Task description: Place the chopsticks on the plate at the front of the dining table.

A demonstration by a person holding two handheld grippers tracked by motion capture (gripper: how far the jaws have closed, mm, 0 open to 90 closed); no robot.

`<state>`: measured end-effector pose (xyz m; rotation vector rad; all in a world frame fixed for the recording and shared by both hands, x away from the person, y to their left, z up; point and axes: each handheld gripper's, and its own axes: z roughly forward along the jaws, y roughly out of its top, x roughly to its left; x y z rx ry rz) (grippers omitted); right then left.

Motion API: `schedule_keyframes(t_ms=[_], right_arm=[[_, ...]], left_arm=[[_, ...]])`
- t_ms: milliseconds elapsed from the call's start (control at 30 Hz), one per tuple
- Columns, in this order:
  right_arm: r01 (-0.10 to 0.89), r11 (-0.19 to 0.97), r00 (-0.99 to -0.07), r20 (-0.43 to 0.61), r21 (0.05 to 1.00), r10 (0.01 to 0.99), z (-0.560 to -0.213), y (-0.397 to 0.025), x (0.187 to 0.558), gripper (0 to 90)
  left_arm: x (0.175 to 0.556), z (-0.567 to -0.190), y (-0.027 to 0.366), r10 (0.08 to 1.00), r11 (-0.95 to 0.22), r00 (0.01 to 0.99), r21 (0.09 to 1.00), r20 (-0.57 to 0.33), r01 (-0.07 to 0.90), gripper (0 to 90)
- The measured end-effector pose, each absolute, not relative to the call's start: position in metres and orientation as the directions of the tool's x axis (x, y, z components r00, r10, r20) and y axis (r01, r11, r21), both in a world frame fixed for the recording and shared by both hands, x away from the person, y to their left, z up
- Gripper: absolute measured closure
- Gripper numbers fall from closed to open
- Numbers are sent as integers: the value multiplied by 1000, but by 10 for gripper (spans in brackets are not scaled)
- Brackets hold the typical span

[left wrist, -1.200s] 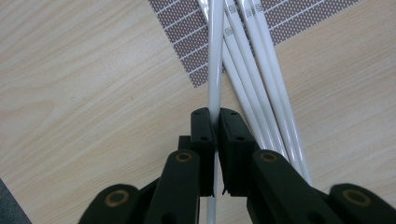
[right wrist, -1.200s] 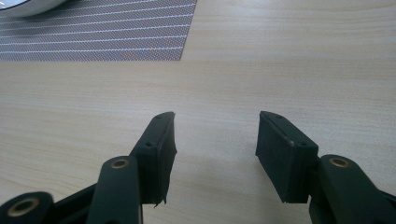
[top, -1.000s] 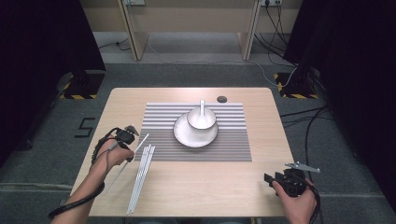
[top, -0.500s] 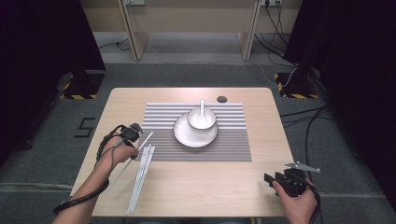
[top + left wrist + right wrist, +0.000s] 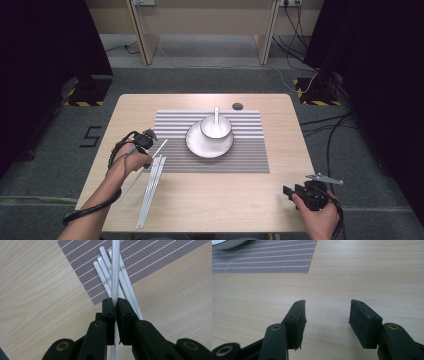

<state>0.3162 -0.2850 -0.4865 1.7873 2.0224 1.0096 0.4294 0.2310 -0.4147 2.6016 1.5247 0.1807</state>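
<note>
The left gripper (image 5: 115,305) pinches one slim white chopstick (image 5: 115,270) tight between its jaws, lifted over the others (image 5: 106,277) at the placemat's (image 5: 155,260) edge; the right gripper (image 5: 327,312) gapes wide.

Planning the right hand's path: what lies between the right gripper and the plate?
In the high view, bare table and striped placemat separate right gripper from plate.

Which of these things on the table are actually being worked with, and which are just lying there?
In use:
- left gripper, shut on one white chopstick
- the other chopsticks beneath it

Just lying about:
- bowl with spoon, on plate
- striped placemat
- right gripper, open, idle
</note>
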Motion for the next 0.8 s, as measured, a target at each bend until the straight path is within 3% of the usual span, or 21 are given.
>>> schedule_keyframes(t_ms=[800], right_arm=[[768, 0, -210, 251, 641, 945, -487, -284, 316, 473]], left_arm=[[438, -412, 222, 871, -489, 489, 166, 42, 856, 847]])
